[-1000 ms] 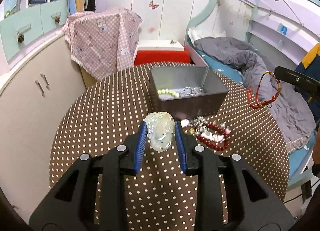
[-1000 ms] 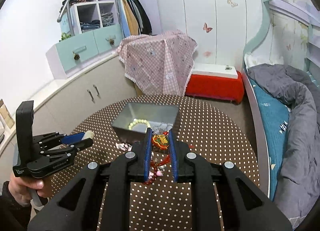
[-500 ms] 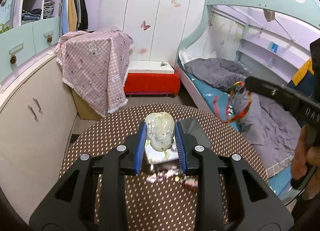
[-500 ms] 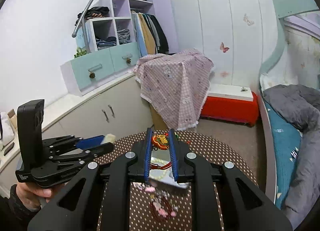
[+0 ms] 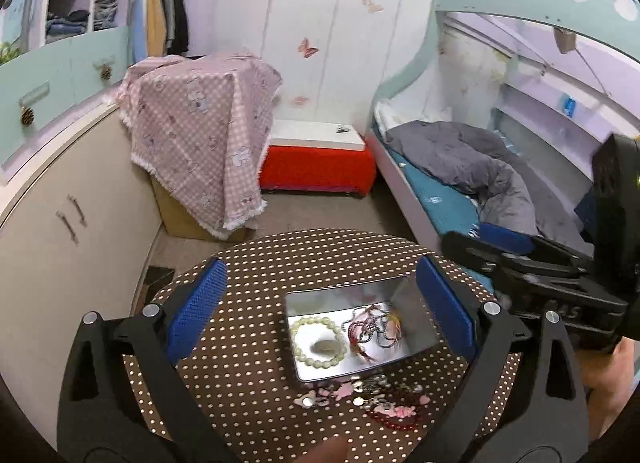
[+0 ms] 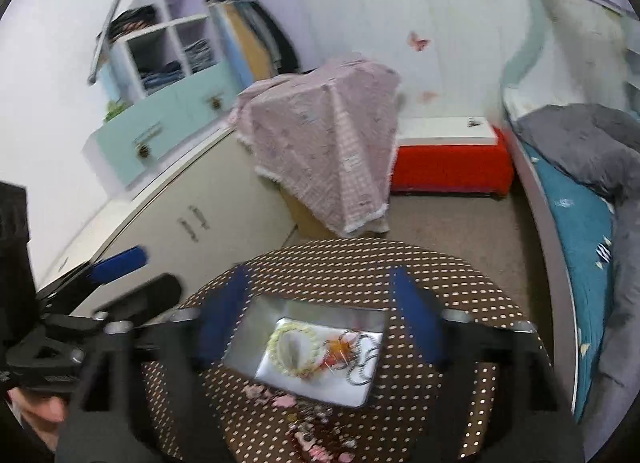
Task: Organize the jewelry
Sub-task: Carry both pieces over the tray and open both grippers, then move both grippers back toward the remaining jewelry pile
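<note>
A grey metal tray (image 5: 416,303) stands on the round dotted table (image 5: 248,343). In it lie a pale green bead bracelet (image 5: 318,347) with a jade pendant (image 5: 325,347) inside its ring, and a red cord bracelet (image 5: 370,329) tangled with a chain. My left gripper (image 5: 320,311) is wide open and empty, high above the tray. My right gripper (image 6: 320,323) is also wide open and empty above the tray (image 6: 248,331); the bead bracelet (image 6: 294,349) and red charm (image 6: 338,349) show between its fingers. Loose jewelry (image 5: 372,403) lies in front of the tray.
A cabinet (image 5: 60,223) runs along the left. A pink checked cloth (image 5: 200,123) covers a box behind the table. A red bench (image 5: 316,167) and a bed with a grey duvet (image 5: 472,167) stand at the back and right.
Both grippers have opened. The jade pendant has left the left gripper and the red bracelet the right; both now lie in the tray. Both grippers have risen above the tray.
</note>
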